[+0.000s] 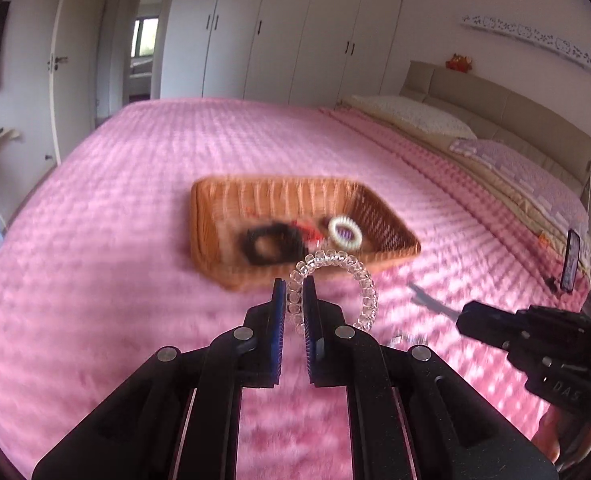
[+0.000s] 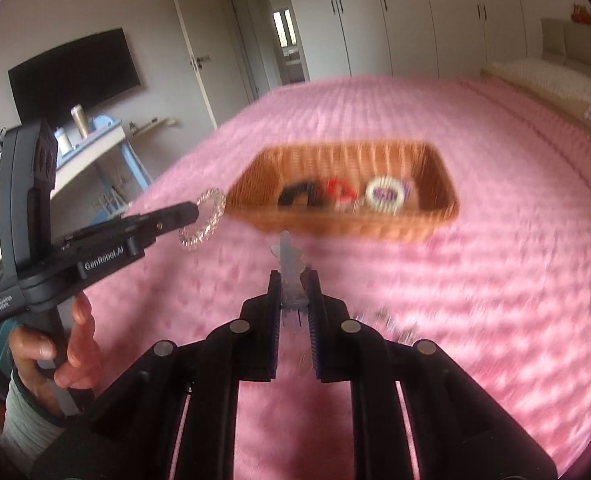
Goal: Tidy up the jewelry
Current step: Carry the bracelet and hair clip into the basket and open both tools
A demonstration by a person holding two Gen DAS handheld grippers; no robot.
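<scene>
Left gripper (image 1: 295,300) is clamped on a clear spiral hair tie (image 1: 335,284), pinching one side of the loop between the blue pads while the rest of the ring hangs free to the right of the fingers, above the pink bedspread (image 1: 115,220). In the right wrist view the same left gripper (image 2: 193,210) comes in from the left edge with the tie (image 2: 203,220) dangling off its tip, just beside the basket's left end, not over it. Right gripper (image 2: 294,292) is closed on a translucent grey-blue hair clip (image 2: 291,268), which sticks forward and upward out of the jaws; the clip tip sits near the front wall of the basket in the frame. From the left wrist view the right gripper (image 1: 465,320) enters at right, with the clip (image 1: 427,300) poking out of its tip, low over the bedspread. The wicker basket (image 1: 387,216) rests on the bed ahead of both grippers and already holds a black scrunchie (image 1: 271,246), a red piece (image 1: 307,230) and a white beaded ring (image 1: 345,232) with something purple inside it. Both frames are motion-blurred, so the red item is possibly another hair tie, can't confirm. A small shiny item (image 2: 395,324) lies on the bedspread right of the right gripper's fingers, too smeared to identify. The person's left hand (image 2: 63,356) grips the left unit's handle.
</scene>
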